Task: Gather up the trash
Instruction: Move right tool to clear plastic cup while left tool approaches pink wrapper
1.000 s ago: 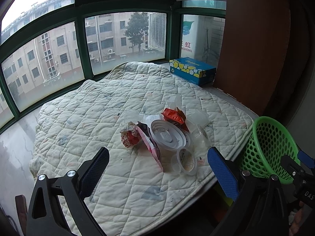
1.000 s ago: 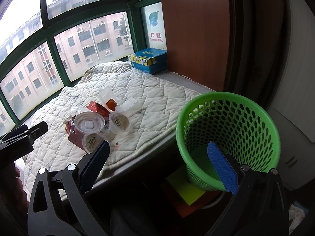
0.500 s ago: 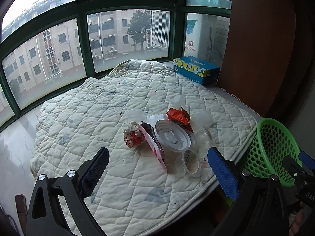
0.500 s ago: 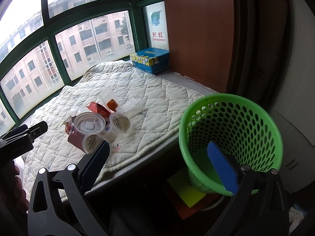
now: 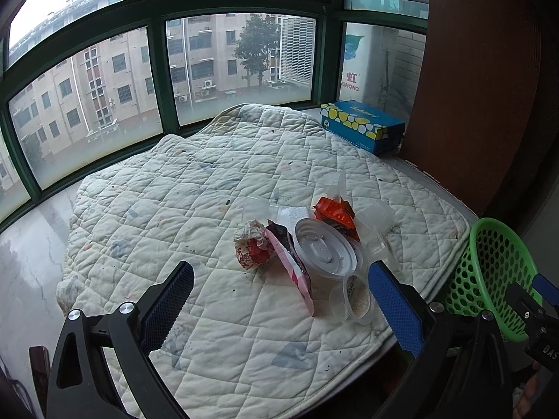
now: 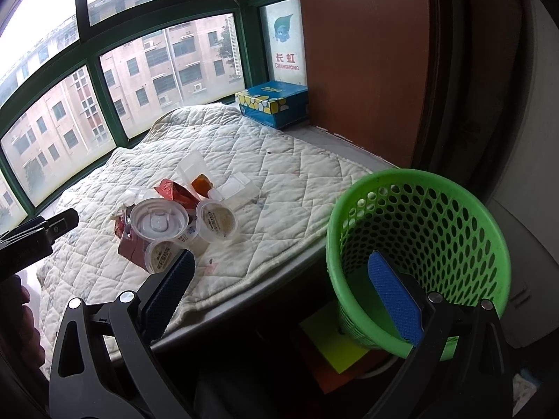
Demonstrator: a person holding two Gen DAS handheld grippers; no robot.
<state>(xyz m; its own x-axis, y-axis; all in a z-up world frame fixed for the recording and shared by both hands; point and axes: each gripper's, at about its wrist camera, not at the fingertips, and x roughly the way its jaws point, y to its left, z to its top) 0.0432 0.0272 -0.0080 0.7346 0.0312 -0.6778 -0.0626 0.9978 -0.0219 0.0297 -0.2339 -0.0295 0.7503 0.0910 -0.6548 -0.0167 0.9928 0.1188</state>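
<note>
Plainly, nothing is gripped yet: the left gripper (image 5: 281,296) is held with its jaws spread wide and empty above the quilted pad (image 5: 167,209), and the right gripper (image 6: 281,296) is likewise spread and empty, set low beside the window ledge. The trash is gathered in one small heap on the near right part of the pad: a crumpled red-and-white wrapper (image 5: 252,244), a pink-edged dark packet (image 5: 291,265), a round white lid (image 5: 325,253), a small sauce cup (image 5: 356,298), an orange sachet (image 5: 333,211) and some clear plastic tubs (image 5: 375,214). From the left gripper the heap lies straight ahead and a little to the right, with the wrapper at its left edge, beside the pink-edged dark packet. The packet's long axis runs roughly along the line of approach, slanting toward the near right. The green mesh basket (image 6: 419,244) is seen empty, off the pad's right edge and below it; the right gripper's right finger appears in front of its rim. The heap is judged nearer to the left gripper, the basket nearer to the right. A pick by the left, followed by a carry to the right and downward over the pad's edge, is what the layout suggests. A blue tissue box (image 5: 363,124) stands well apart at the far corner.
</note>
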